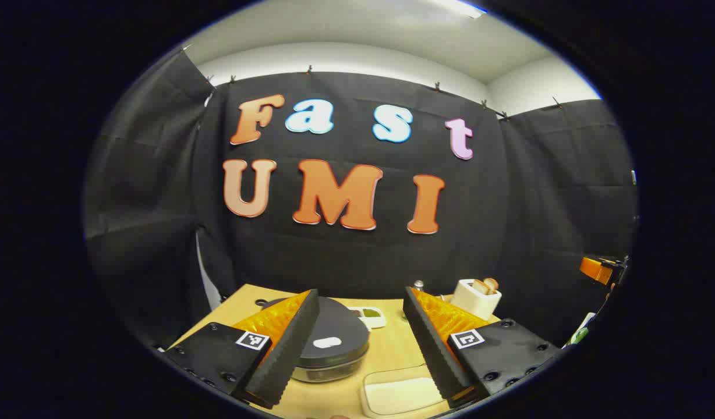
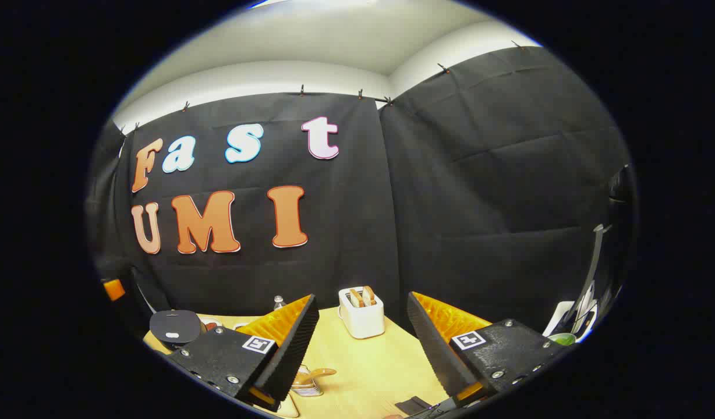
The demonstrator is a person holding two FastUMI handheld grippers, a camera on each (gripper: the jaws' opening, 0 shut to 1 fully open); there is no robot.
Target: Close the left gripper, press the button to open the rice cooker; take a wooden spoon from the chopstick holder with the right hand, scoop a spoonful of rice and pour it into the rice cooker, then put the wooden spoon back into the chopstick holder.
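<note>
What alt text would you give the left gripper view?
The left gripper hangs open above a wooden table, over a closed dark rice cooker. A white tray lies nearer, a toaster behind.

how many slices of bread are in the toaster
2 slices of bread, side by side in the slots of the white toaster at the back of the wooden table. None seems hidden.

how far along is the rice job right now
Nothing looks done yet. The rice cooker lid is down, and the left gripper hangs open above it, not yet shut for pressing. The right gripper is open and empty; the wooden spoon sits unheld. Pressing, scooping, pouring and returning remain.
</note>
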